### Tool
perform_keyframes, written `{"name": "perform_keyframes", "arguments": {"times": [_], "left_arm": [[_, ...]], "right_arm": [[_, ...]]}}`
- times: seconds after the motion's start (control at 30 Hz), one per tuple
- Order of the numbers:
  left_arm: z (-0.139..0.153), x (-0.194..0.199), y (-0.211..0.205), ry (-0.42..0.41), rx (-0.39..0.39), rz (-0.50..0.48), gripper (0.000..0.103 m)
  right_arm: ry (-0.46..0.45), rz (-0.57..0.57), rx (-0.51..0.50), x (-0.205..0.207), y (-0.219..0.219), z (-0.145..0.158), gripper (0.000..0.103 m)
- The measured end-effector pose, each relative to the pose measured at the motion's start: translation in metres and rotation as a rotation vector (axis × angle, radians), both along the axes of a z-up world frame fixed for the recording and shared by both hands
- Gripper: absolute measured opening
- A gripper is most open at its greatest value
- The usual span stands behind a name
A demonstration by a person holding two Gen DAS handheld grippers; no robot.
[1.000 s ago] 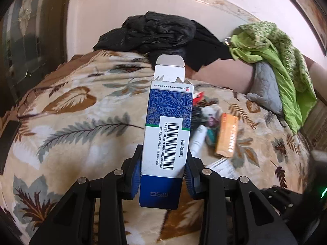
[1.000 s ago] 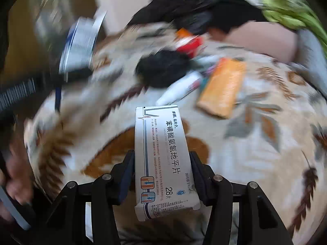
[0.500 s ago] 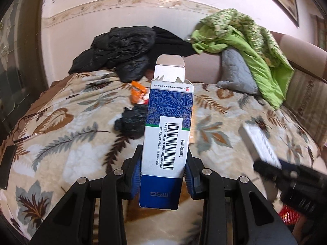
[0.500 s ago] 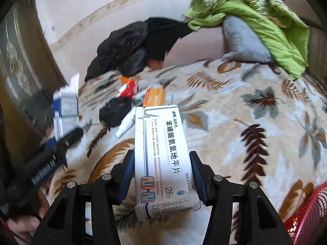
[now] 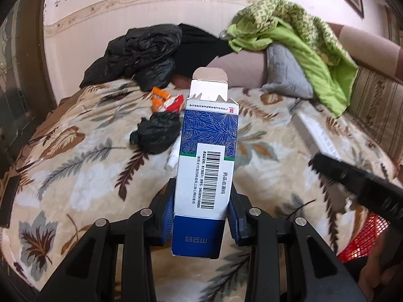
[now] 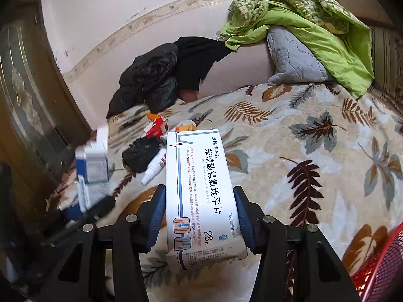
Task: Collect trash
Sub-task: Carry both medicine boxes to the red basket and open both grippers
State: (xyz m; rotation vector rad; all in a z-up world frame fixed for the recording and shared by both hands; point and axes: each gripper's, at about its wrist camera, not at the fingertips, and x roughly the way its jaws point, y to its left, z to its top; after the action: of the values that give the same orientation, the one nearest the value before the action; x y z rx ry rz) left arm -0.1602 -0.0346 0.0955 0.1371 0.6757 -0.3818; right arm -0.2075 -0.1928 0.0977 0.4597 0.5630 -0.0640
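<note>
We are holding a blue-and-white carton [image 5: 204, 166], top flap open, pinched in our left gripper [image 5: 201, 216]; our right gripper [image 6: 199, 216] is squeezing a white tablet box [image 6: 201, 196], red basket [image 6: 377, 271] at four o'clock.

A leaf-print blanket [image 5: 83, 156] carries a black bag [image 5: 156, 133], white tube [image 6: 153, 167], cartons [image 5: 167, 100].

The white tablet box [image 6: 201, 196] reads "苯磺酸氨氯地平片", "AMLODIPINE BESILATE TABLETS" in small print and "28片" toward 6 o'clock. The blue-and-white carton [image 5: 205, 176] carries a barcode beside "药品追溯码"; the digit rows along it are too small to read surely.
</note>
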Motion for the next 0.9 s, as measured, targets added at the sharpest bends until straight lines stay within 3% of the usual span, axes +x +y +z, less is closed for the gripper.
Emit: {"name": "perform_keyframes", "arguments": {"times": [0.07,0.2,0.43,0.9], "left_arm": [[0.000,0.002,-0.002,0.014,0.007,0.006,0.035],[-0.001,-0.001,-0.008,-0.043,0.039,0.014,0.035],[-0.010,0.007,-0.017,-0.068,0.058,-0.024,0.035],[-0.013,0.020,-0.006,0.020,-0.039,-0.054,0.035]], "right_arm": [[0.002,-0.003,-0.003,0.002,0.000,0.000,0.057],[0.004,-0.011,-0.032,0.004,0.004,0.001,0.057],[0.029,-0.028,-0.049,0.011,0.004,-0.002,0.057],[0.048,-0.026,-0.052,0.013,0.009,-0.001,0.057]]}}
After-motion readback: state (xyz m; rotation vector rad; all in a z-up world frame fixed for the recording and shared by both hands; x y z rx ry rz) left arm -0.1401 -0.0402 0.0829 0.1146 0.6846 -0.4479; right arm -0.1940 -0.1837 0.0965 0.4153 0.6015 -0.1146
